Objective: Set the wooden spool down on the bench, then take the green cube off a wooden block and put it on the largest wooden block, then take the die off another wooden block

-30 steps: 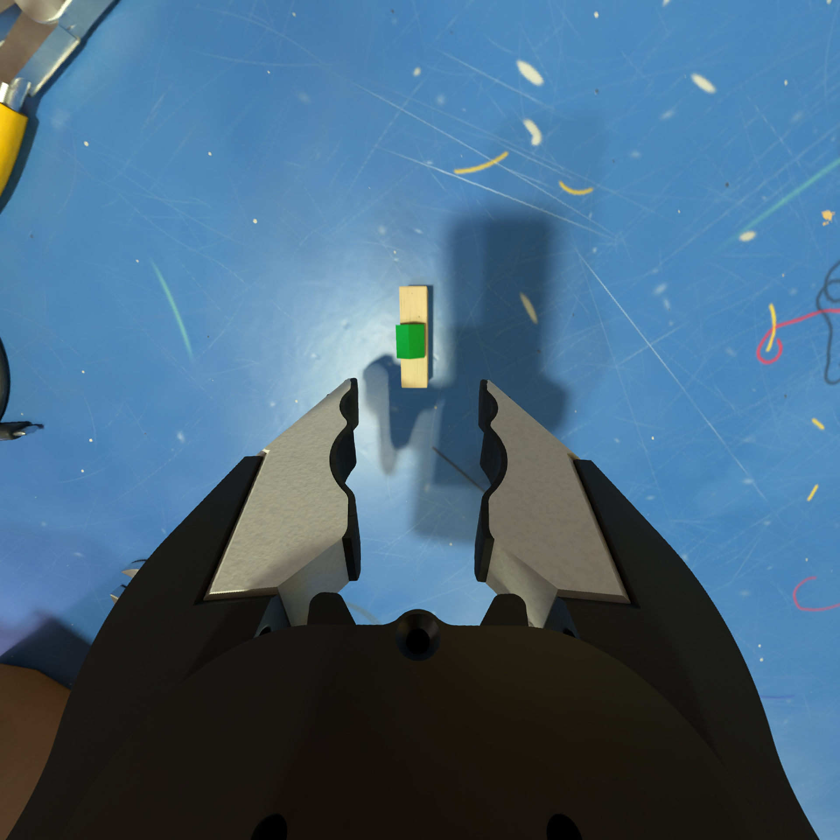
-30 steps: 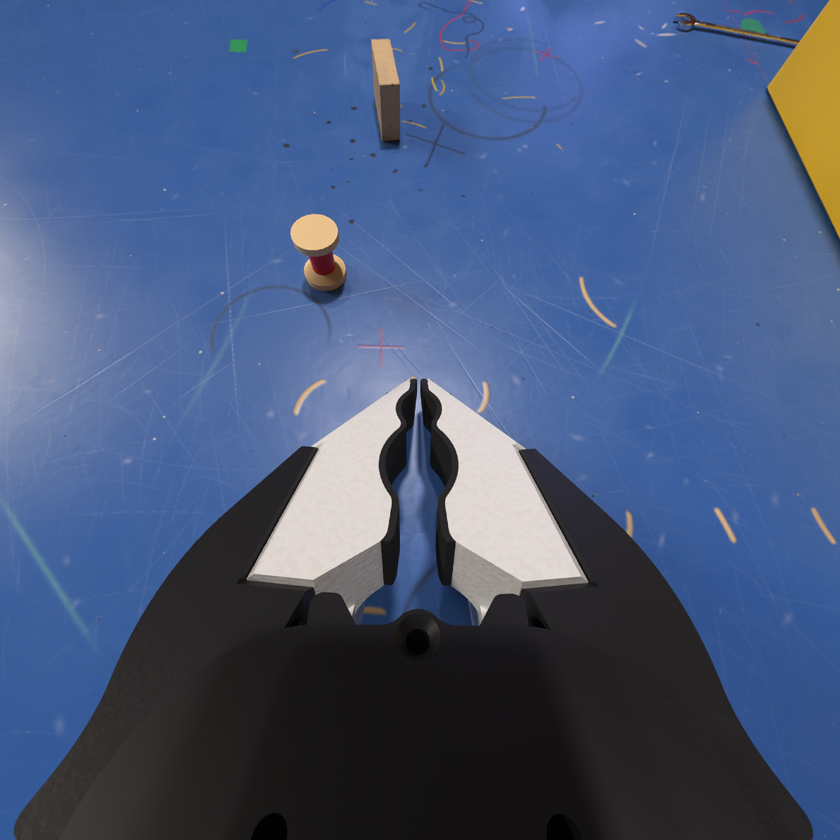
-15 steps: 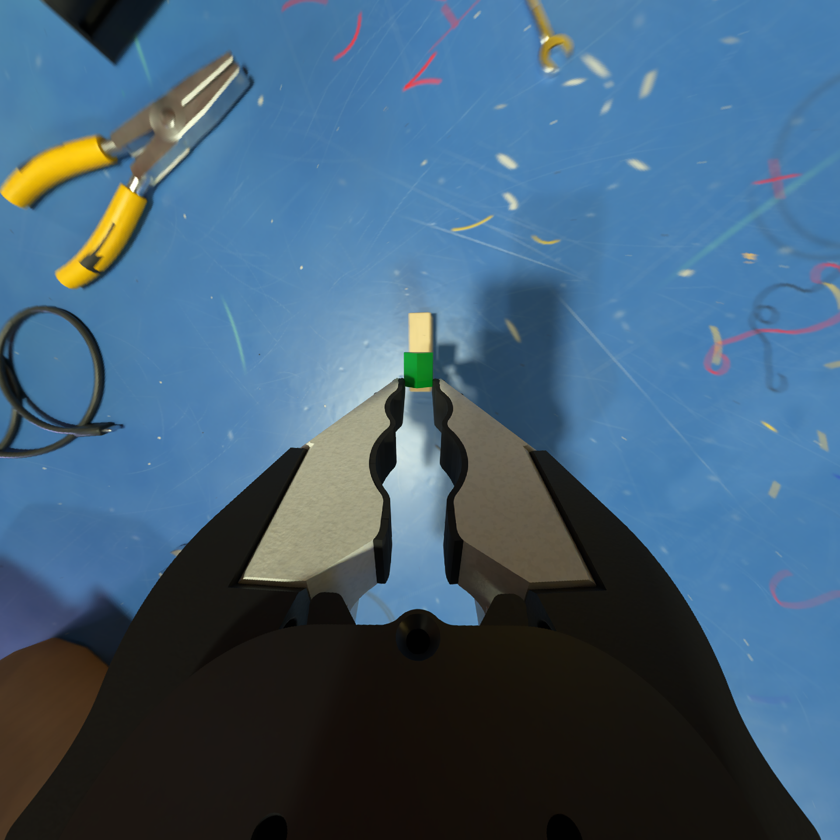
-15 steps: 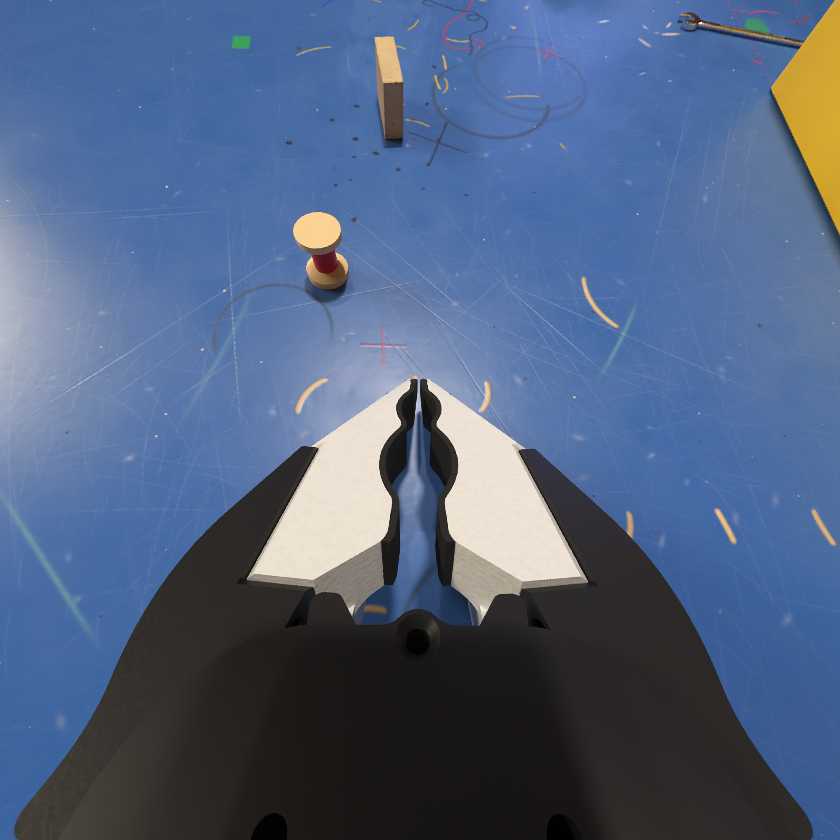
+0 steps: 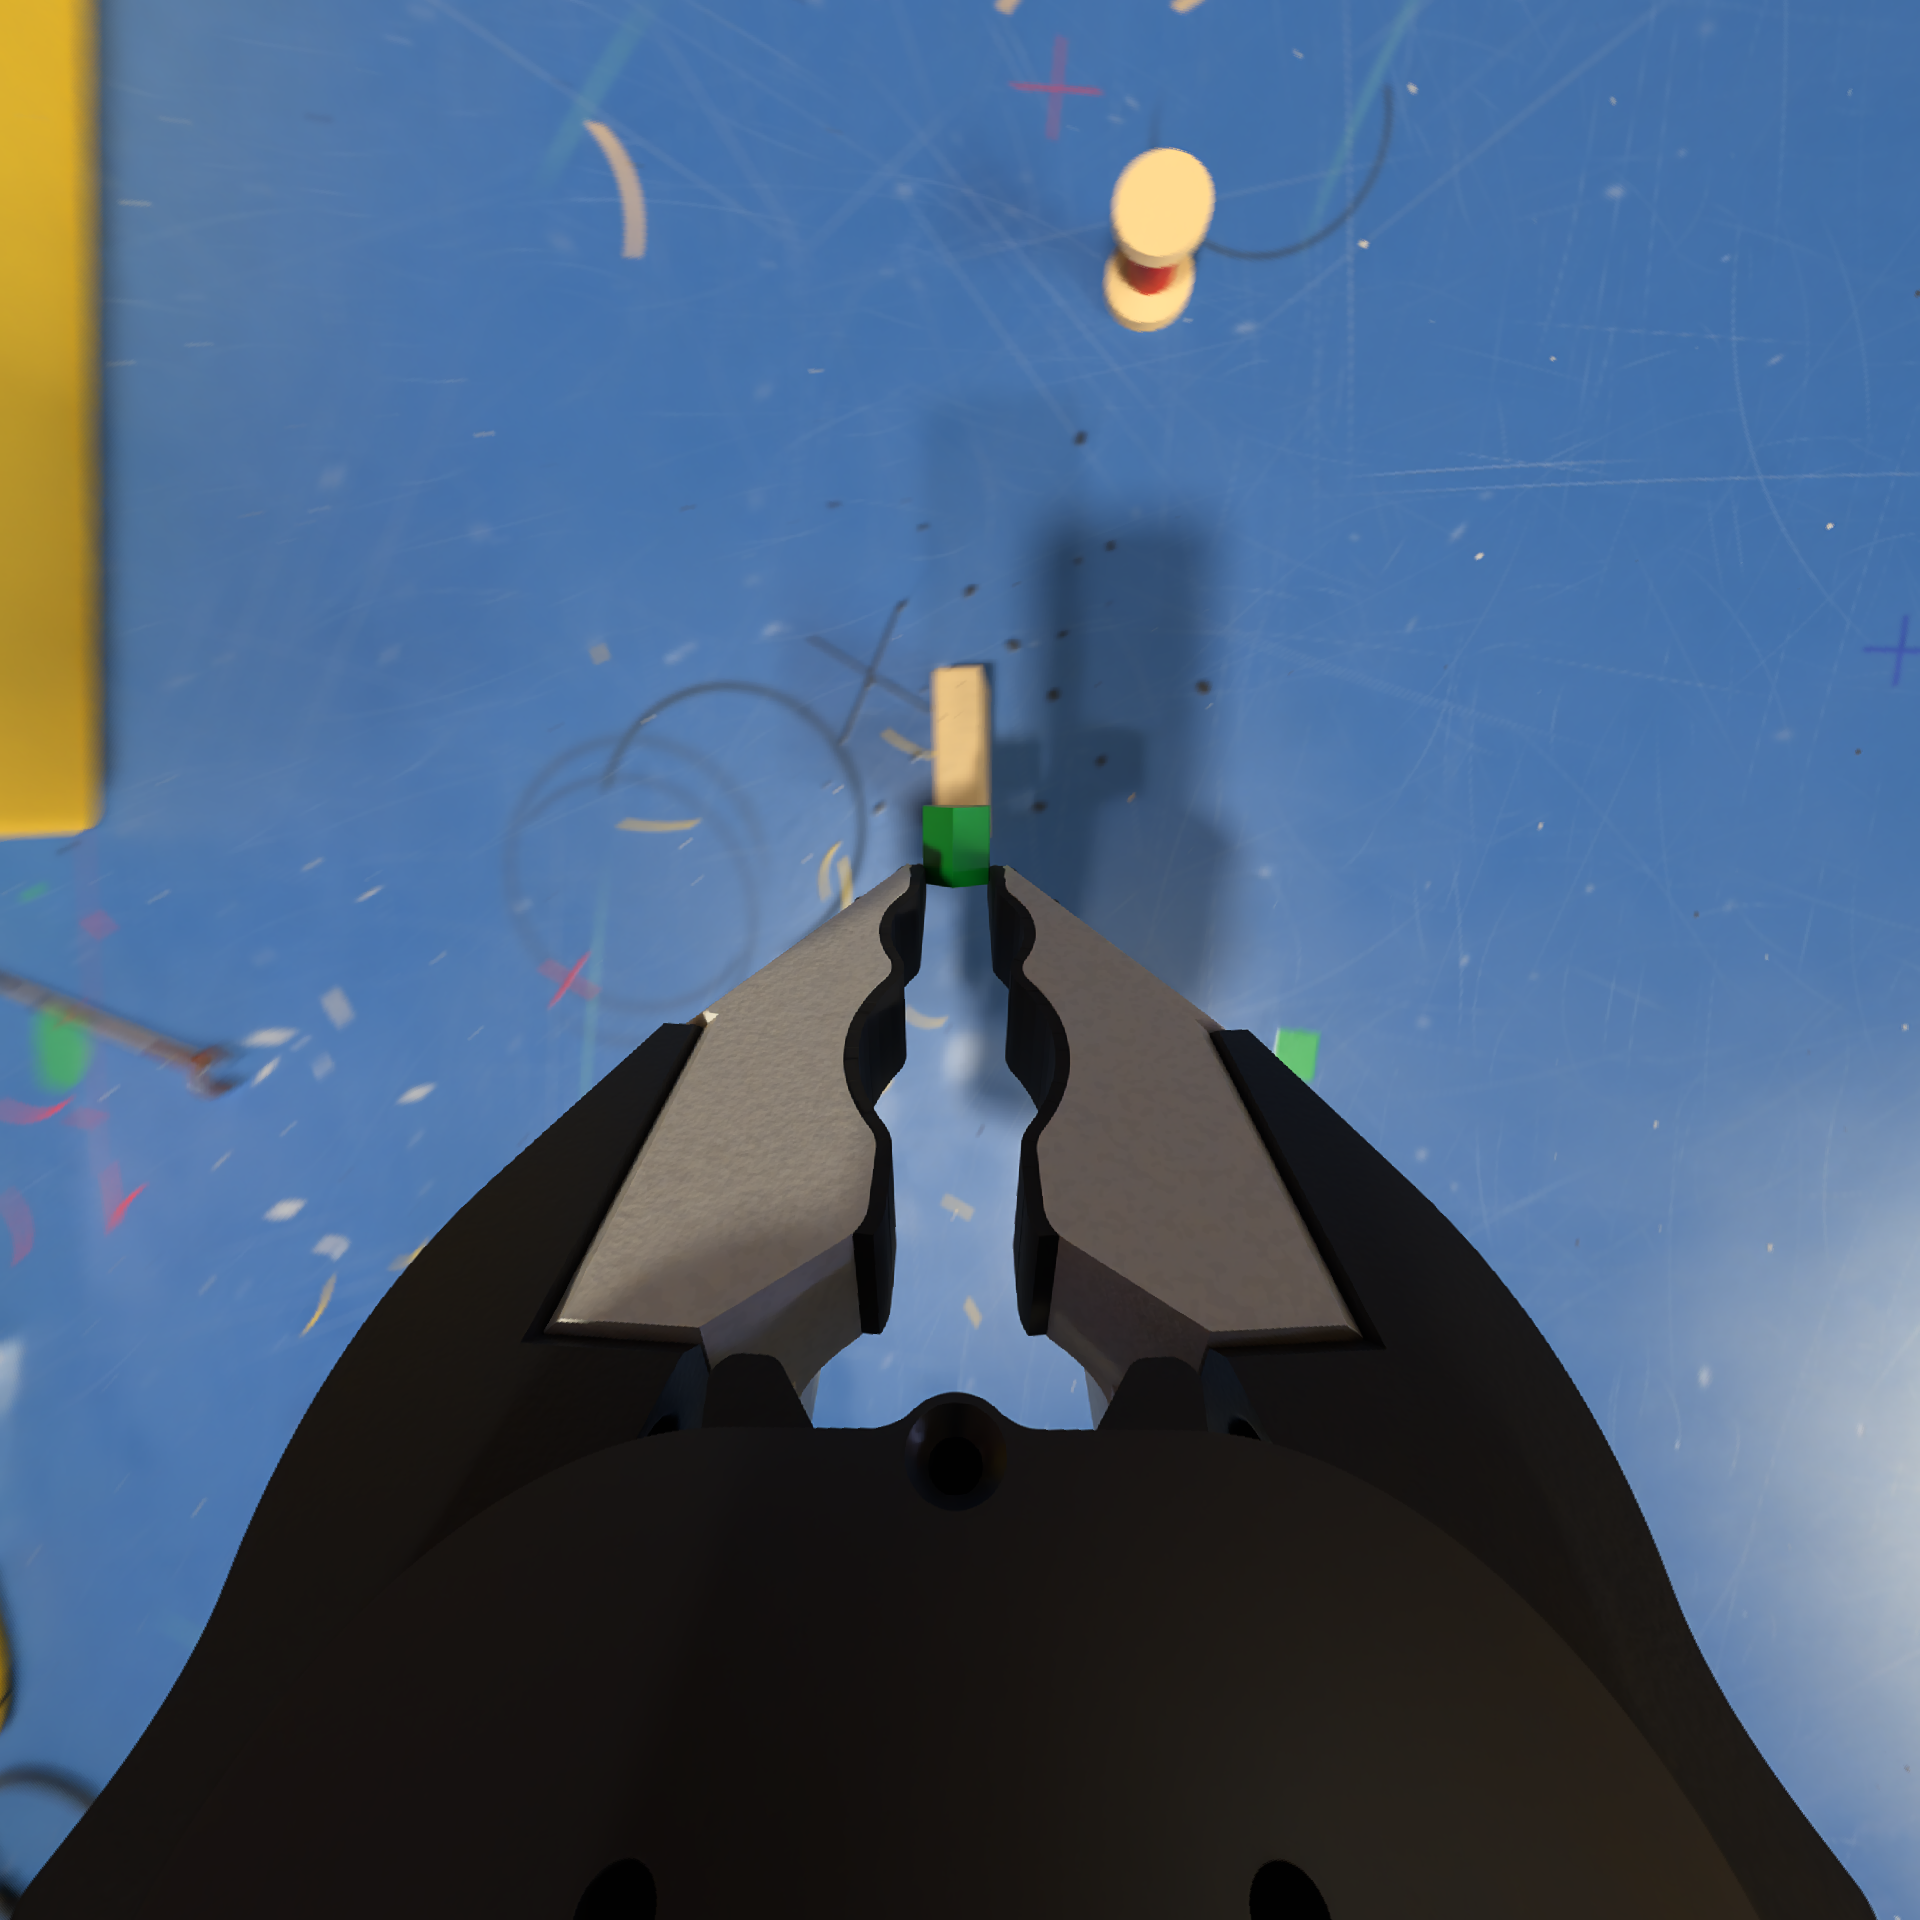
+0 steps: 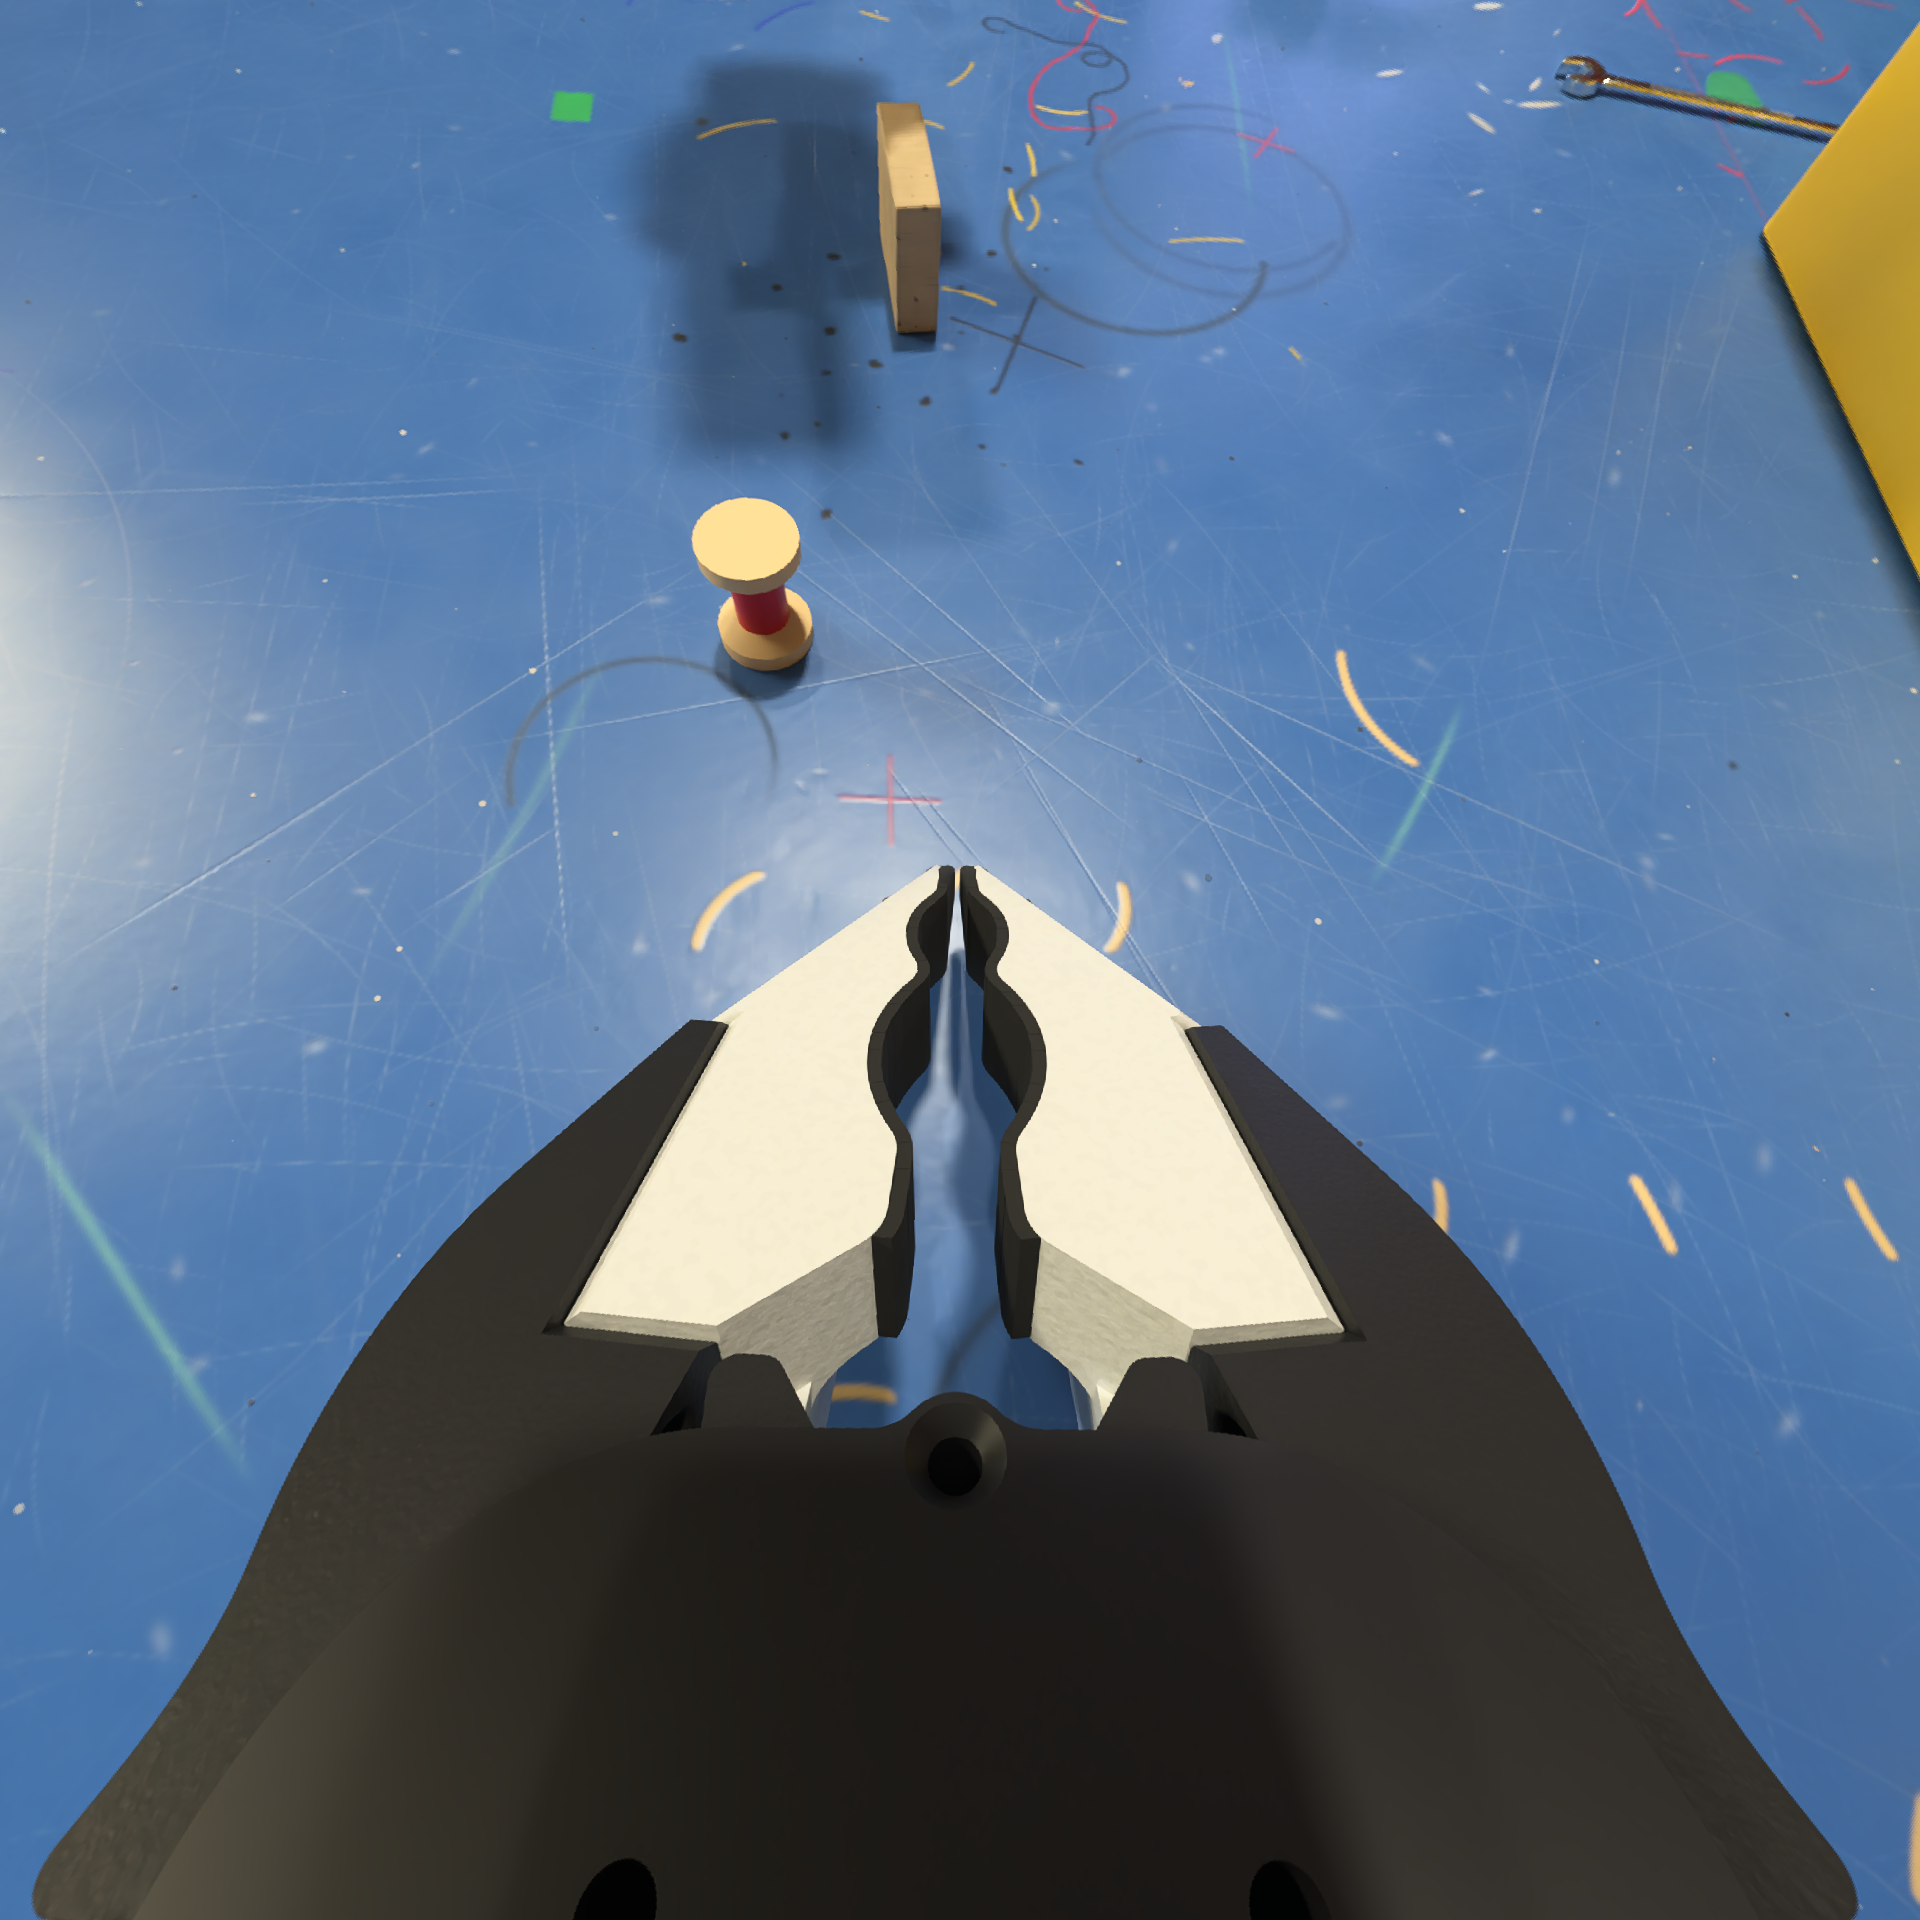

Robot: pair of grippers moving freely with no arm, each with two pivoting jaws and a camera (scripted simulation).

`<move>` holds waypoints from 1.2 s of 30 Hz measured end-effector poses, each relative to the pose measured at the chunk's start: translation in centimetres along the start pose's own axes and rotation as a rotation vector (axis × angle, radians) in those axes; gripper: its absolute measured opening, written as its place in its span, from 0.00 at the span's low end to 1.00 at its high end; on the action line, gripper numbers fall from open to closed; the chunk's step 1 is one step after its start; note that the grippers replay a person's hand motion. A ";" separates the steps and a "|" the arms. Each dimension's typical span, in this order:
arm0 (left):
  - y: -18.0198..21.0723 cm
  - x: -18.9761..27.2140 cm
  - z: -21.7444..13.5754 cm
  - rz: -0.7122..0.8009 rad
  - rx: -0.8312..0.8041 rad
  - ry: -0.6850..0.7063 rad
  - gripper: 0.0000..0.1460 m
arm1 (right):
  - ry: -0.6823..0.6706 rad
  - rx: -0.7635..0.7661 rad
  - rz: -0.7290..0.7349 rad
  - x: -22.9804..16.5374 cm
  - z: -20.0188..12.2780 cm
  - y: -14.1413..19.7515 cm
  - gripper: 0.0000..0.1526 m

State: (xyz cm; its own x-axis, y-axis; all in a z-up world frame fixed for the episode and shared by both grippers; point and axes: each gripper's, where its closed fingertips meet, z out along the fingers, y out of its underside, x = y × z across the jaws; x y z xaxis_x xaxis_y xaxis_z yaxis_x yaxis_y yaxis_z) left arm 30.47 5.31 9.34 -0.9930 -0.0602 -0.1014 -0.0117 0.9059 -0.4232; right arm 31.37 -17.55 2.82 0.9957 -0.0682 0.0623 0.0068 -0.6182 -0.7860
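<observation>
- Right now my left gripper (image 5: 956,881) is clenched on the green cube (image 5: 955,847), which sits pinched at the very tips of my fingers (image 5: 790,1101), above the blue bench (image 5: 1558,727).
- The wooden block (image 5: 959,736) stands on edge just past the cube in my left view; I cannot tell whether the cube is touching its narrow top or is apart from it.
- My right gripper (image 6: 956,878) has its fingers pressed nearly together on nothing, hanging over bare bench.
- The spool (image 6: 754,584) stands upright on the bench ahead of my right gripper, so I judge that step done. The die is in neither view.
- What worries me: the hold is only at the tips, so a quick swing or a knock could twist the cube out.
- The block's top face is thin. If I let go off-centre, the cube could tip off, or a nudge from my fingers could topple the block.
- A yellow board (image 6: 1860,260), a wrench (image 6: 1683,96) and a green patch (image 6: 571,106) lie well off to the sides, out of my path.
</observation>
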 end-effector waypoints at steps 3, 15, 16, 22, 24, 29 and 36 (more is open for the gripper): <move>-0.2 0.5 3.7 0.026 -0.051 0.006 0.08 | -0.006 0.004 -0.009 -0.3 0.0 -0.2 0.00; 0.3 -1.1 1.4 -0.023 -0.052 -0.070 0.37 | -0.013 0.008 -0.024 -0.6 -0.2 -0.4 0.01; 1.0 -1.7 -0.6 -0.032 -0.059 -0.097 0.36 | -0.011 0.010 -0.024 -0.5 -0.3 -0.4 0.01; 13.0 -6.0 -10.6 -0.232 -0.361 -0.157 0.35 | -0.016 0.012 -0.014 -0.5 -0.3 -0.3 0.00; 18.0 -6.3 -11.4 -0.313 -0.515 -0.125 0.38 | -0.023 0.007 -0.015 -0.6 -0.2 -0.2 0.01; 27.1 -5.1 -9.7 -0.474 -0.763 -0.013 0.50 | -0.030 0.007 -0.021 -0.8 -0.2 -0.3 0.01; 31.0 -3.6 -7.5 -0.508 -0.910 0.104 0.53 | -0.041 0.001 -0.025 -1.0 -0.1 -0.1 0.01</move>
State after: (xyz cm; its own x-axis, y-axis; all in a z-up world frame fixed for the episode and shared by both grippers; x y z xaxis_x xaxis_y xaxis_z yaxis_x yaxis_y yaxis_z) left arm 32.81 36.76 3.34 -0.8513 -0.5247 -0.0054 -0.4713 0.7601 0.4474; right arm 30.40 -17.51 2.94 0.9982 -0.0205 0.0561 0.0314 -0.6181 -0.7854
